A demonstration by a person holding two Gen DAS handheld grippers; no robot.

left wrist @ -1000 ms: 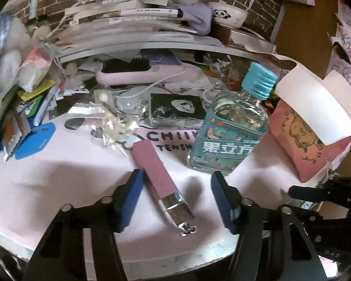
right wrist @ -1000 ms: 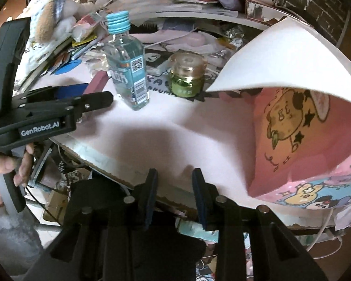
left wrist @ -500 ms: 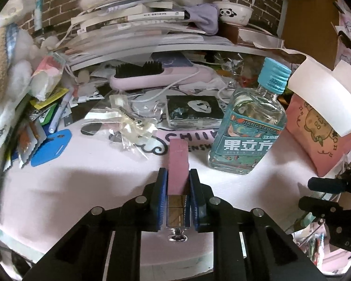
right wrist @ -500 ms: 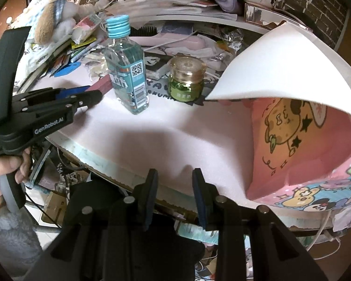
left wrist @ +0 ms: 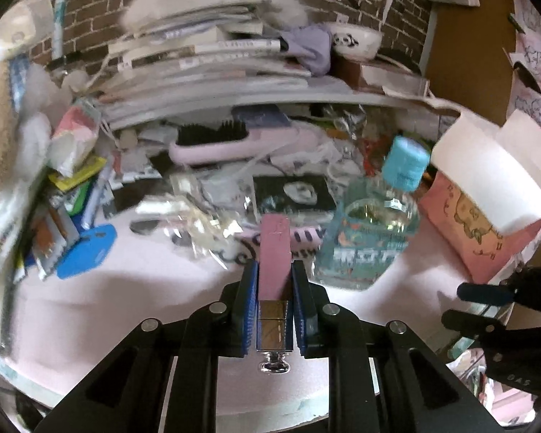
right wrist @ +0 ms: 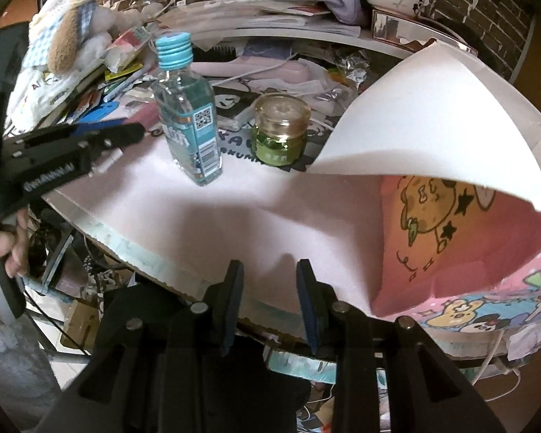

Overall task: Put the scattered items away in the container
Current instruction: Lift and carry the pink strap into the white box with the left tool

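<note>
My left gripper [left wrist: 274,270] is shut on a pink tube [left wrist: 275,252] with a silver end; the tube points forward between the blue pads, just above the pale pink mat [left wrist: 126,299]. A clear bottle with a blue cap [left wrist: 371,231] stands right of it, also in the right wrist view [right wrist: 187,122]. A green glass jar [right wrist: 281,133] stands beside the bottle. The pink cartoon box [right wrist: 451,252] stands at the right with its white flap [right wrist: 425,126] raised. My right gripper [right wrist: 270,278] hangs open and empty at the table's front edge.
A pink hairbrush [left wrist: 227,144], a black panda card [left wrist: 295,195], crinkled clear wrappers [left wrist: 198,216] and a blue tag [left wrist: 86,252] lie behind the mat. Stacked books [left wrist: 205,61] and a panda bowl [left wrist: 353,39] fill the shelf. A hand [right wrist: 3,252] holds the left gripper's handle.
My left gripper, open around the pink tube a second ago, has shut on it and is now moving, blurring the view. My right gripper has barely shifted.
</note>
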